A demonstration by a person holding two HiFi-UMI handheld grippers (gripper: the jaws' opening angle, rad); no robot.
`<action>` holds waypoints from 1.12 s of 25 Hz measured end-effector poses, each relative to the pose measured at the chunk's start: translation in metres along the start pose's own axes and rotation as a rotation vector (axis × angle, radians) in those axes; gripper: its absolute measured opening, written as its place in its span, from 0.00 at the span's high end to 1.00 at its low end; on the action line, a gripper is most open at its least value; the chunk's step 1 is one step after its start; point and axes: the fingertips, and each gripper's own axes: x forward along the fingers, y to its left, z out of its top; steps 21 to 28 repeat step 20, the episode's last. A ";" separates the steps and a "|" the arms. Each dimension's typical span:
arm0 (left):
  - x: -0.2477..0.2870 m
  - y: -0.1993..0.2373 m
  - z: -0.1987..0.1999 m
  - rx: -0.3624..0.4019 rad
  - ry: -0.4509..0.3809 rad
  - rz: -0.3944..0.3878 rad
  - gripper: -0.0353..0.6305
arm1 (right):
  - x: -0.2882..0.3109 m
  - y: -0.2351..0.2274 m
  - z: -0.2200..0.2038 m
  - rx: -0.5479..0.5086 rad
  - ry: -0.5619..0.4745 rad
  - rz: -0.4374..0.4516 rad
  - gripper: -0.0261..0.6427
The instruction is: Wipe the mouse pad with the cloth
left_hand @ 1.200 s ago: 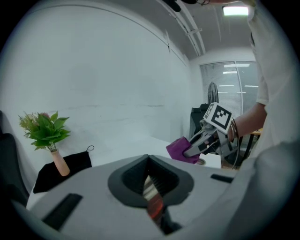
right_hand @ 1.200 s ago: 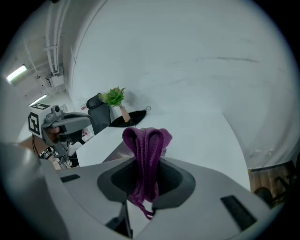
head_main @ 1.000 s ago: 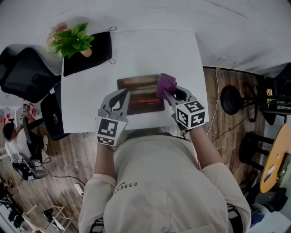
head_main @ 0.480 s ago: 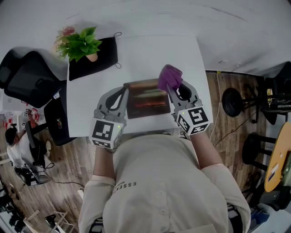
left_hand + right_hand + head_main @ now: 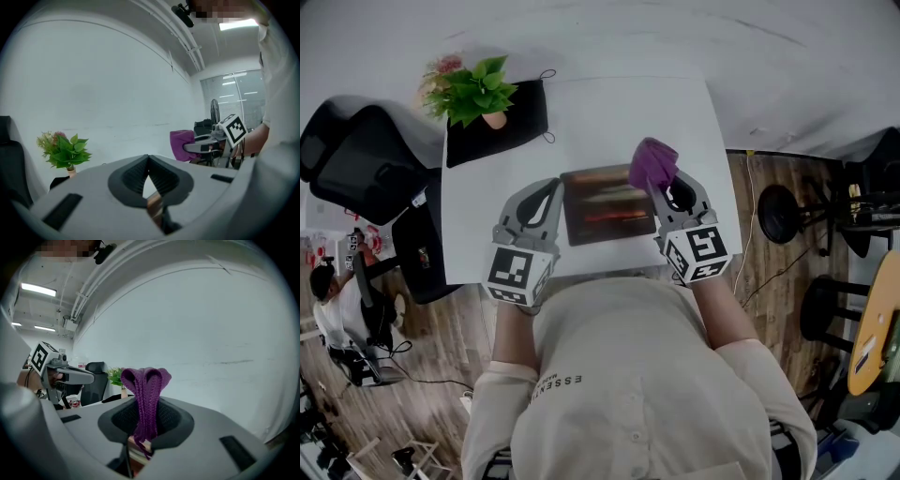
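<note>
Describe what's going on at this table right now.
A person holds a gripper in each hand over a white table. The right gripper is shut on a purple cloth, at the far right corner of the dark mouse pad. The left gripper, jaws together, sits by the pad's left edge. Whether the cloth touches the pad cannot be told.

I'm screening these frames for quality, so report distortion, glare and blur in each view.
Head view: evenly lit, wide-angle bowing at the edges, mouse pad streaky, print or glare unclear. Left gripper view: heavy fisheye, black corners, ceiling light blown out. Right gripper view: same fisheye and vignette, cloth sharp.
</note>
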 end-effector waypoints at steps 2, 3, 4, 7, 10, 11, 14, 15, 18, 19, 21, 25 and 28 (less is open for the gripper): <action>-0.002 0.000 0.000 0.000 -0.001 0.006 0.94 | -0.001 0.002 0.001 -0.005 -0.006 -0.002 0.83; -0.002 0.001 0.000 -0.001 -0.002 0.010 0.94 | -0.002 0.003 0.002 -0.008 -0.011 -0.004 0.83; -0.003 0.001 -0.001 -0.002 -0.002 0.013 0.94 | -0.003 0.004 0.004 -0.011 -0.016 -0.007 0.83; -0.006 0.000 -0.001 -0.003 -0.003 0.016 0.94 | -0.005 0.004 0.007 -0.013 -0.029 -0.018 0.83; -0.008 0.000 -0.001 -0.004 -0.004 0.022 0.94 | -0.006 0.005 0.010 -0.011 -0.040 -0.028 0.83; -0.009 0.000 -0.001 -0.004 -0.005 0.023 0.94 | -0.006 0.005 0.011 -0.009 -0.043 -0.031 0.83; -0.011 -0.001 0.000 -0.004 -0.004 0.027 0.94 | -0.007 0.006 0.011 -0.003 -0.046 -0.036 0.83; -0.011 -0.001 0.000 -0.004 -0.005 0.028 0.94 | -0.007 0.007 0.011 -0.002 -0.046 -0.037 0.83; -0.012 -0.001 -0.001 -0.005 -0.007 0.029 0.94 | -0.008 0.007 0.011 0.001 -0.051 -0.049 0.83; -0.012 0.000 -0.001 -0.004 -0.007 0.029 0.94 | -0.008 0.007 0.012 0.001 -0.055 -0.056 0.83; -0.012 0.000 -0.001 -0.004 -0.008 0.030 0.94 | -0.009 0.006 0.013 0.001 -0.060 -0.063 0.83; -0.012 0.000 -0.001 -0.004 -0.008 0.030 0.94 | -0.009 0.006 0.013 0.001 -0.060 -0.063 0.83; -0.012 0.000 -0.001 -0.004 -0.008 0.030 0.94 | -0.009 0.006 0.013 0.001 -0.060 -0.063 0.83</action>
